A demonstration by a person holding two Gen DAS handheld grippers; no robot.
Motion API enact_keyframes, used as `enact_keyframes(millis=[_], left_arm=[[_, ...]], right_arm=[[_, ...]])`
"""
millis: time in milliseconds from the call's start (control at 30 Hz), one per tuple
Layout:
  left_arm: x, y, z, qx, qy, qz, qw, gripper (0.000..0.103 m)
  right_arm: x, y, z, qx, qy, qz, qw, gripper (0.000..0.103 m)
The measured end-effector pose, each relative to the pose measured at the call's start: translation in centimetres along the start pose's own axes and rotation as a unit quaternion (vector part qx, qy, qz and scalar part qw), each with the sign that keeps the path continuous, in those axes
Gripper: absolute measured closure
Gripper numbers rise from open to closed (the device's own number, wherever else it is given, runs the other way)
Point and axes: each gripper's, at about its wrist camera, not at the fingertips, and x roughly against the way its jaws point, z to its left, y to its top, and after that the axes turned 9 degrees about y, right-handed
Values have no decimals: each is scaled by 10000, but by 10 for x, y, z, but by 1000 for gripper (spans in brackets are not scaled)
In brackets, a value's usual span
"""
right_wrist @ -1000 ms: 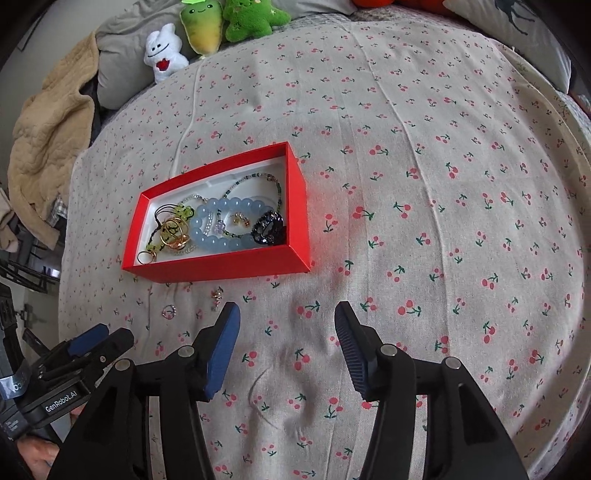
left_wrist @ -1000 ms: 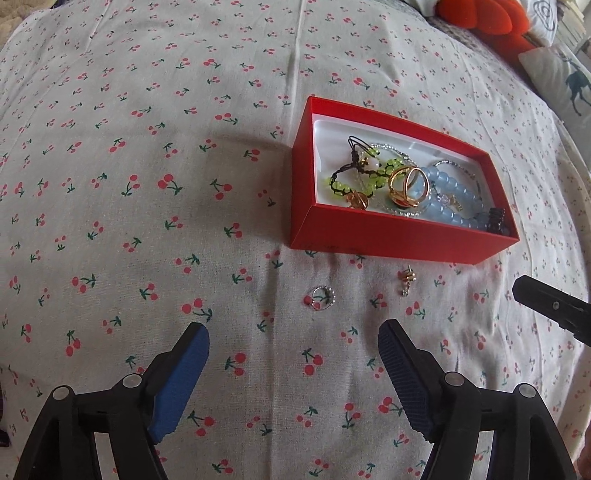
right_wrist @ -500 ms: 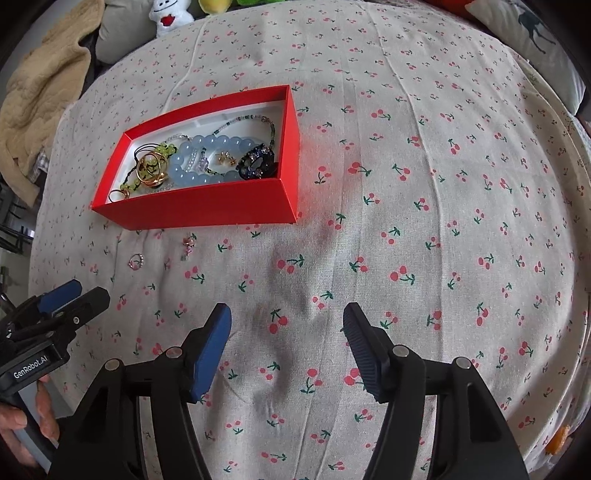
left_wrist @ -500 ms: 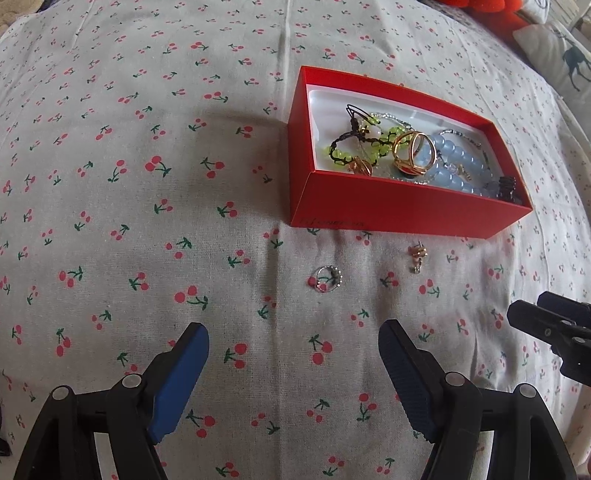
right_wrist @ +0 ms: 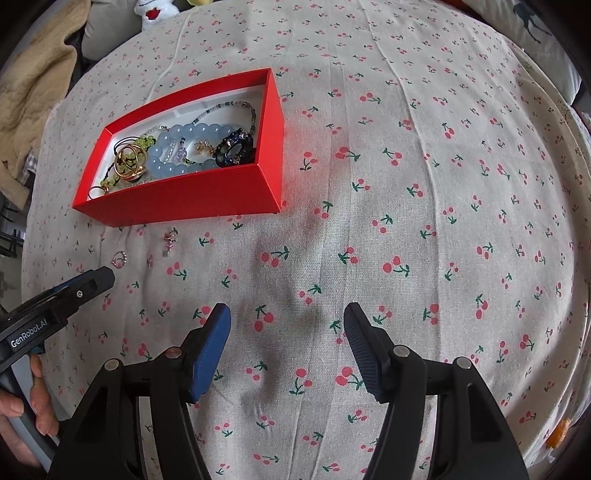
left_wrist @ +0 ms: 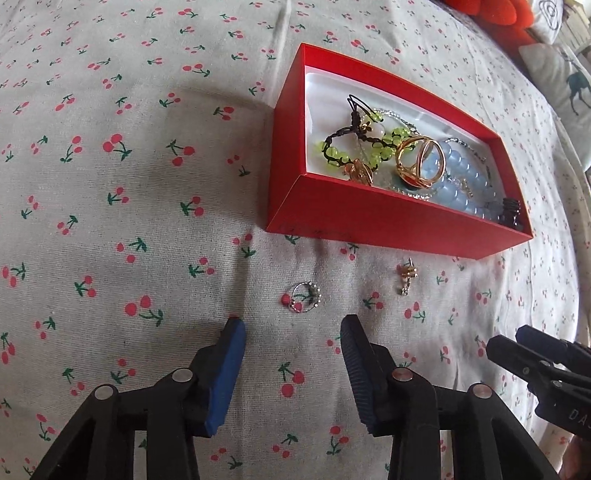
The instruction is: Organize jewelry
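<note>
A red box [left_wrist: 369, 218] [right_wrist: 177, 201] on the cherry-print cloth holds several pieces: a gold ring [left_wrist: 419, 162], a blue bead bracelet [left_wrist: 461, 184], a green bead bracelet [left_wrist: 343, 147] and a dark ring [right_wrist: 234, 149]. A small beaded silver ring [left_wrist: 306, 297] [right_wrist: 120, 258] and a gold earring [left_wrist: 406, 278] [right_wrist: 169, 242] lie on the cloth in front of the box. My left gripper [left_wrist: 293, 334] is open and empty, low over the cloth, just short of the silver ring. My right gripper [right_wrist: 286, 321] is open and empty, to the right of the box.
The cloth [right_wrist: 406, 184] covers a soft bed. Plush toys [right_wrist: 151, 11] and a beige blanket [right_wrist: 33, 85] lie at the far left edge. A red plush [left_wrist: 491, 14] and a deer-print pillow [left_wrist: 561, 81] lie at the far right.
My left gripper has moved forward and down toward the silver ring, and its jaws have narrowed. My right gripper has drawn closer to the cloth, still open.
</note>
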Motion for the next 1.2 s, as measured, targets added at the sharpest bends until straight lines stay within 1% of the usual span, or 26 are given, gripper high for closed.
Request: enact_keyframes(millis=[67,367,433,467,533,600,800,867,967,1033,1067,1100,1200], left_arm=[[-3,2,-5,11,49,-35,10000,61],[-16,12,-19,-51,352,-95,9993,80],[-17,12,-23,-142,495,-119,9986,84],[-17,12,-25,-205,598,-131,9979,89],[-18,13,-29,-288,698,-151,9970,92],[-17,13,-30,-342,709,-135,9968,102],[-11,8,-23,-341,612,-129,9975,102],[-7,7,-15,-246,501,-112,9984,102],[-2,7,-1,-28,228,-69,9997,101],[-1,9,4,92,107,-19,9999,91],[-1,10,4,135,45,-1,9999,88],[-1,9,6,162,5,19,9999,86],[-7,9,-1,149,6,88,9999,85]], right_arm=[[-1,0,-1,-1,-2,11,10000,37],[0,-1,-7,-70,-23,28,10000,37],[0,-1,-9,-92,-25,29,10000,37],[1,-1,-10,-103,-26,28,9999,37],[1,-1,-11,-122,-25,24,9999,37],[1,-1,-12,-129,-28,23,9999,37],[-4,2,-8,-193,29,68,9998,37],[-6,3,-6,-227,72,73,9997,37],[-9,4,-1,-297,150,86,9994,37],[-11,6,2,-358,220,98,9991,37],[-12,7,3,-383,252,101,9989,37],[-13,7,5,-401,274,104,9988,37],[-15,8,8,-414,271,116,9987,37]])
